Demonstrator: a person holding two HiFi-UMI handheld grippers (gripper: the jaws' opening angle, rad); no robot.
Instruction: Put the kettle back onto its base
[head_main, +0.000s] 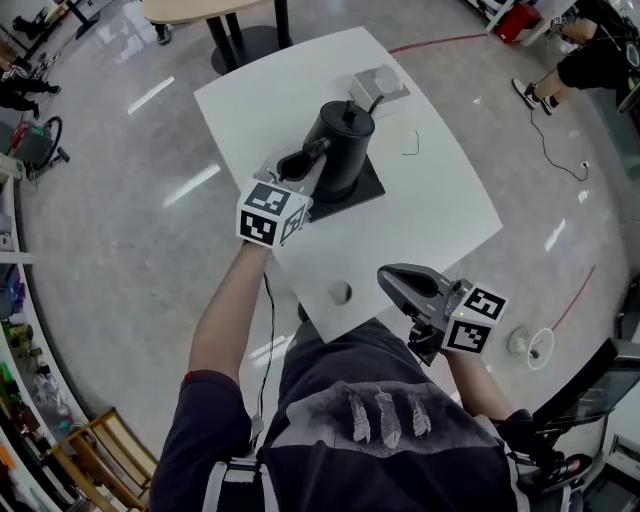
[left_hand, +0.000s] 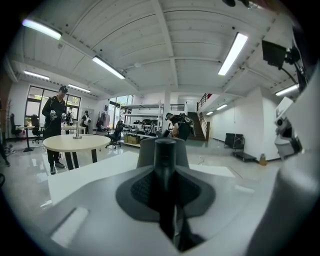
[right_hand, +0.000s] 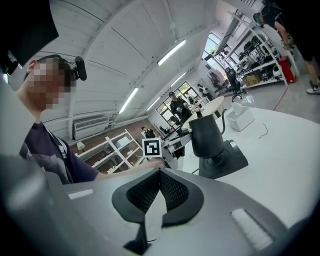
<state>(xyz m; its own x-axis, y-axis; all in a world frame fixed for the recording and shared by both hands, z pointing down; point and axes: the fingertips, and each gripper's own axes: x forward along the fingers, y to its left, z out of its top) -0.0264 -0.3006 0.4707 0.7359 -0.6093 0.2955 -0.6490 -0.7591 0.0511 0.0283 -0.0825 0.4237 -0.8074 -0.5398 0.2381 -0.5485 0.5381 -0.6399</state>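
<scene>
The left hand-held gripper (head_main: 300, 168) is clamped on the handle of the upright kettle (head_main: 342, 140), directly over its base (head_main: 366, 188). The right hand-held gripper (head_main: 388, 277), near right, is closed and empty.

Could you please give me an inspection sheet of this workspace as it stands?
Surface: white table with a small hole near its front edge.
Job's things: black kettle over its square base; whether it is fully seated cannot be told.
Clutter: white box at the far edge; wire scrap near it.
Grippers: left claw shut on the kettle's handle; right claw shut, empty, at the near edge.
Cables: floor cable at right; arm cable hanging by the left arm.
Surroundings: round table; seated person.
</scene>
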